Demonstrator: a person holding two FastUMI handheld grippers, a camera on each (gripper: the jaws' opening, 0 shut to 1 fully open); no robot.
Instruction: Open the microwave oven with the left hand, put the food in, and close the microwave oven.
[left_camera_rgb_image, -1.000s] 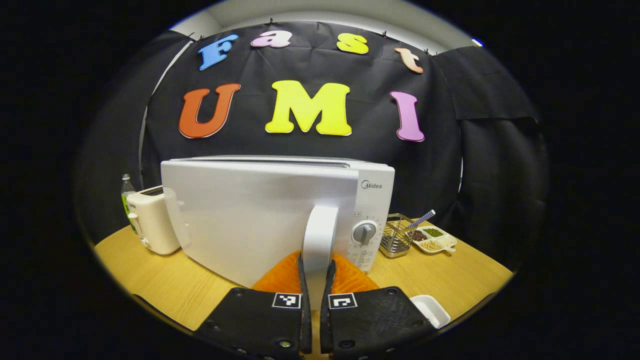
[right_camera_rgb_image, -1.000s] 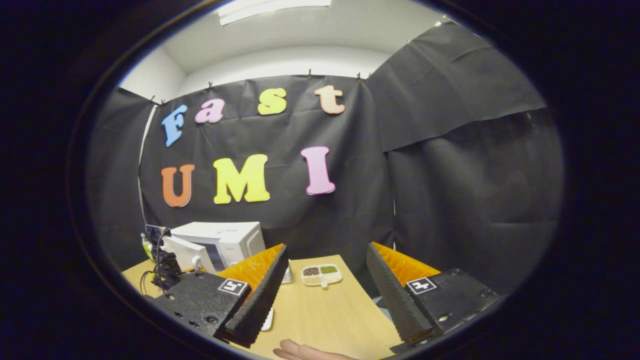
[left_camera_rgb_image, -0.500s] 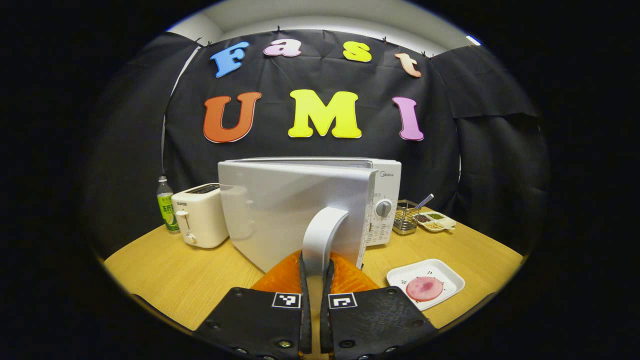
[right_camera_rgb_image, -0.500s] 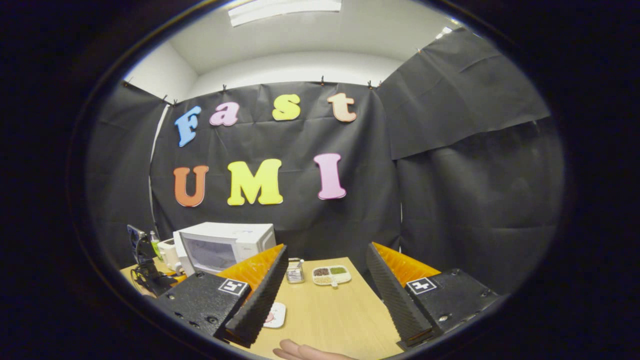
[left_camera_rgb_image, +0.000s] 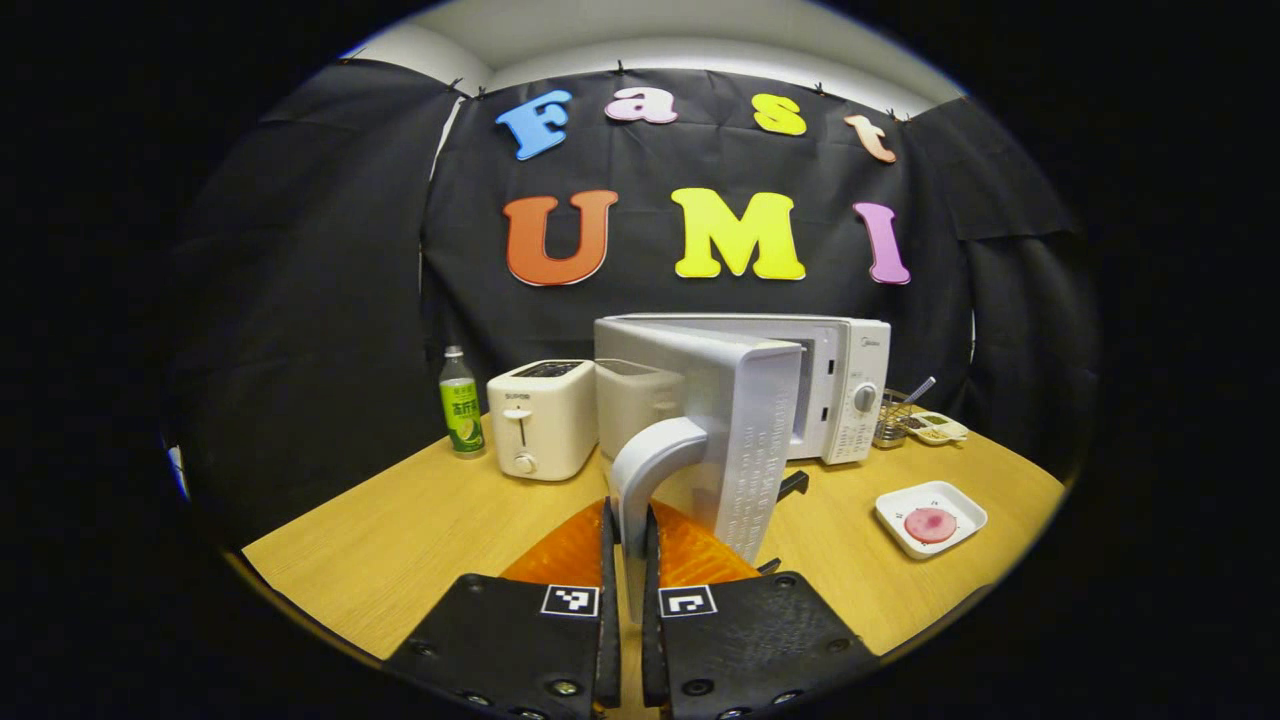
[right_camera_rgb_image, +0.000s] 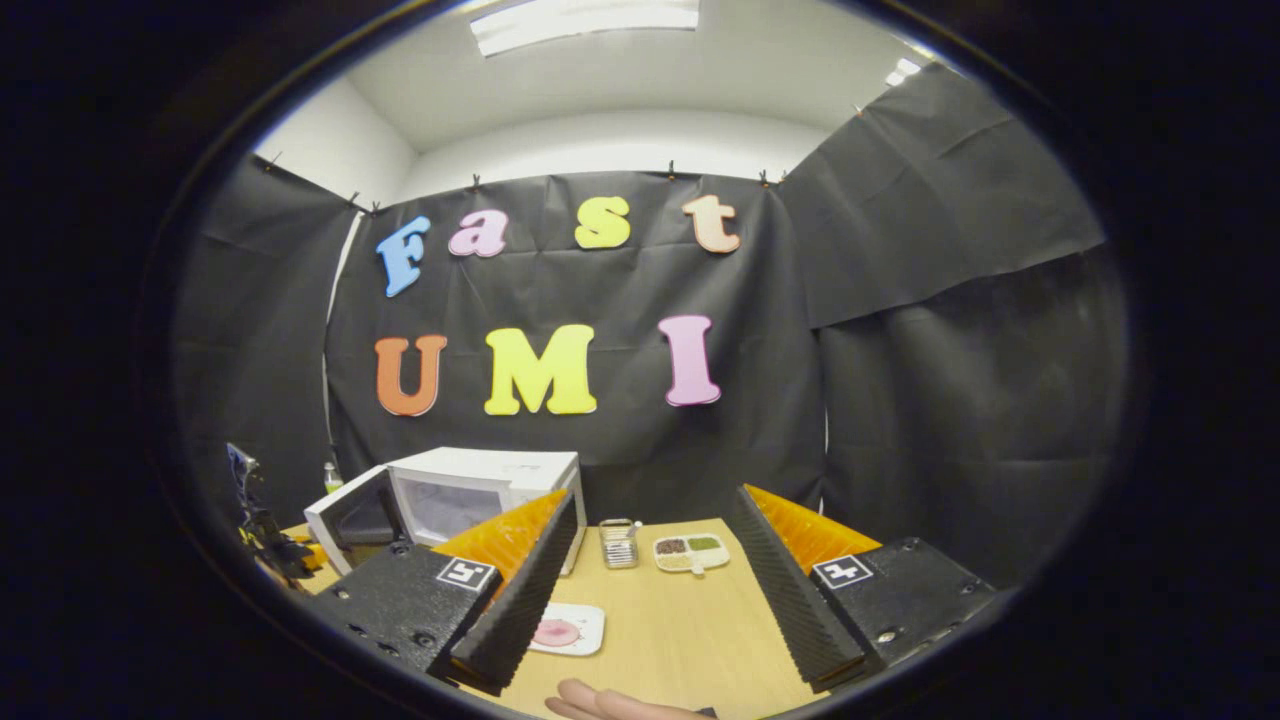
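Step one, opening: under way. Your left gripper (left_camera_rgb_image: 628, 570) has its fingers pinching the door handle (left_camera_rgb_image: 650, 465); the microwave oven (left_camera_rgb_image: 840, 385) door (left_camera_rgb_image: 745, 440) stands swung well out. Step two, loading: not begun. The food (left_camera_rgb_image: 930, 523) sits in its white tray (left_camera_rgb_image: 900, 510), near right on the tabletop (left_camera_rgb_image: 400, 540). Your right gripper (right_camera_rgb_image: 650, 580) hangs with fingers spread, empty. Step three, closing: pending.

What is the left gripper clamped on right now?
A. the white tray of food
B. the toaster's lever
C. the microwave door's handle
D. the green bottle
C: in the left gripper view, the left gripper has both fingers pressed on the microwave door's handle, with the door swung partly open; the white tray of food sits untouched on the table.
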